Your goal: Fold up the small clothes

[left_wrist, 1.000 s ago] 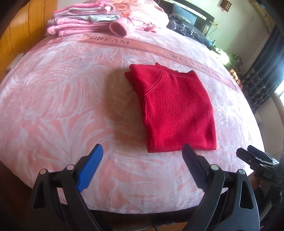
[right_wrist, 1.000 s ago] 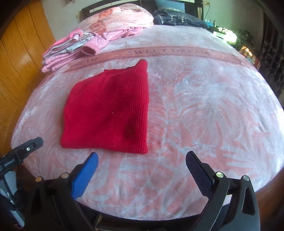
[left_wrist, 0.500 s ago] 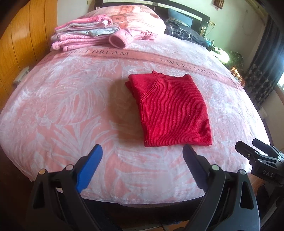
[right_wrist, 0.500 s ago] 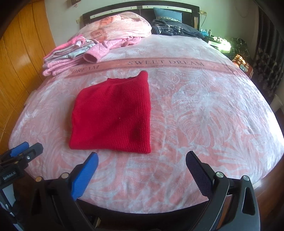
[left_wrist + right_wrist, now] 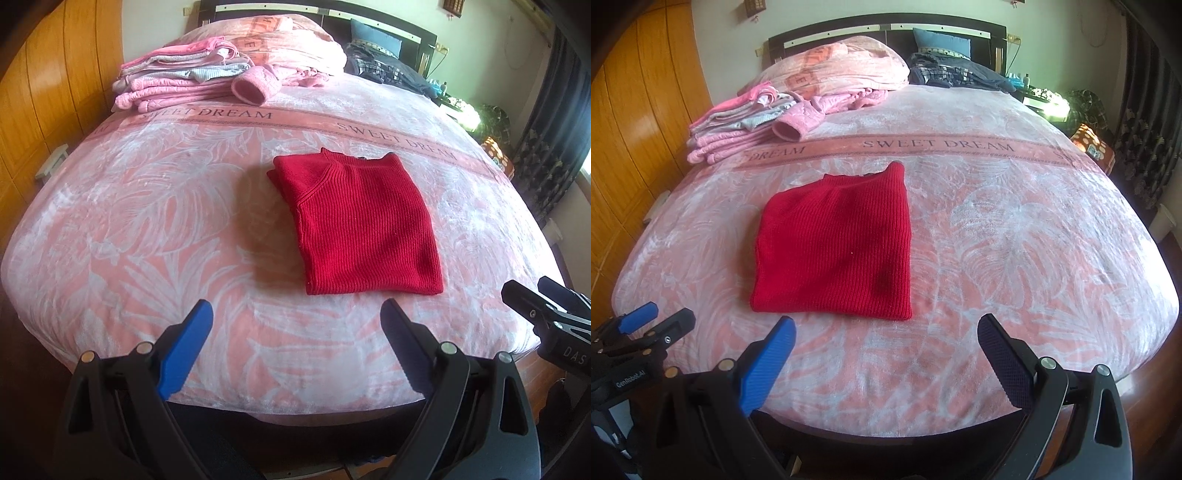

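A home bedroom: a blanket-covered bed (image 5: 1015, 229) with headboard (image 5: 886, 27), pillows (image 5: 846, 66) and wooden wardrobe (image 5: 639, 122).

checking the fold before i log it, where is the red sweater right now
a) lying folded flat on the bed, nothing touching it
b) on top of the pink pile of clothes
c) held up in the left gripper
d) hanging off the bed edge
a: the red sweater lies folded on the bed, clear of the open left gripper and open right gripper, and apart from the pink pile of clothes farther back.
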